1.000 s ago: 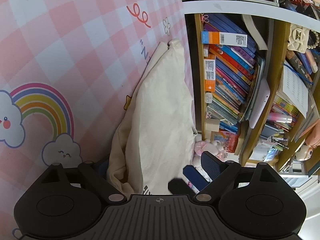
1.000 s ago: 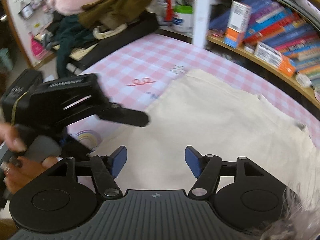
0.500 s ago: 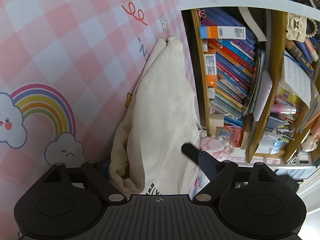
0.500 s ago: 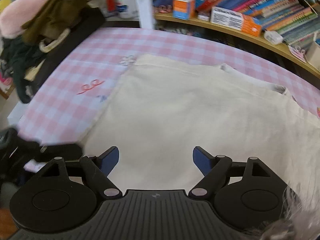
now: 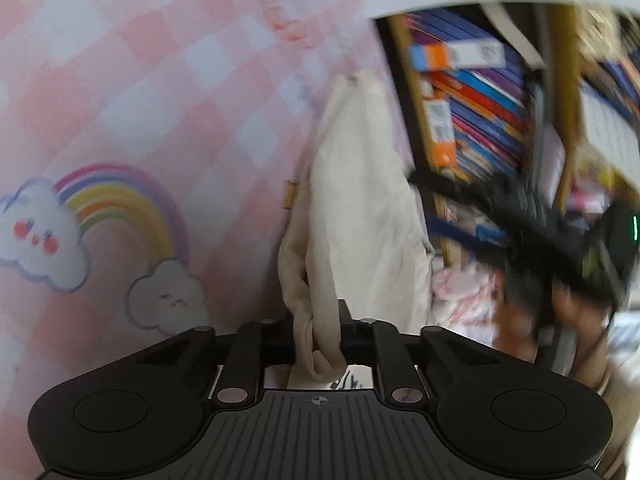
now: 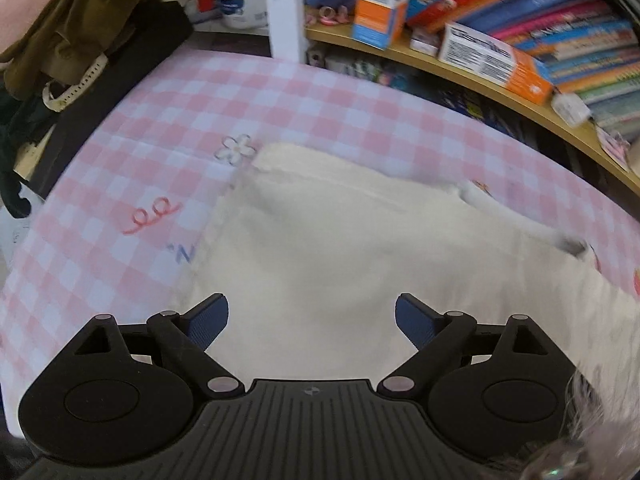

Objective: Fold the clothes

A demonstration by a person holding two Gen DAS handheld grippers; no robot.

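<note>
- Left gripper (image 5: 319,334), bottom centre of the left wrist view: jaws have just been closing and are now clamped on a bunched fold of the cream cotton garment (image 5: 360,208); a knot of cloth bulges out between and below them.
- From that pinch the cream garment runs up the middle of the frame as a narrow gathered strip, its far end at upper centre.
- The garment lies on the surface covered with a pink-and-white checked cloth (image 5: 168,80); a printed rainbow with two white clouds (image 5: 108,216) sits at left centre, apart from the garment.
- Right wrist view: the garment (image 6: 340,248) spreads flat across the centre and right of the frame; a printed white flower outline (image 6: 236,150) sits just beside its upper left corner.
- Right gripper (image 6: 312,318), lower centre: jaws have just been opening and stand wide apart over the cloth, blue pads (image 6: 210,320) showing, nothing between them.
- In the left wrist view the right gripper shows as a blurred black shape at right centre (image 5: 560,232).
- Wooden bookshelf packed with coloured books (image 6: 540,32), upper right of the right wrist view.
- Heap of brown and dark clothes (image 6: 80,20), upper left.
</note>
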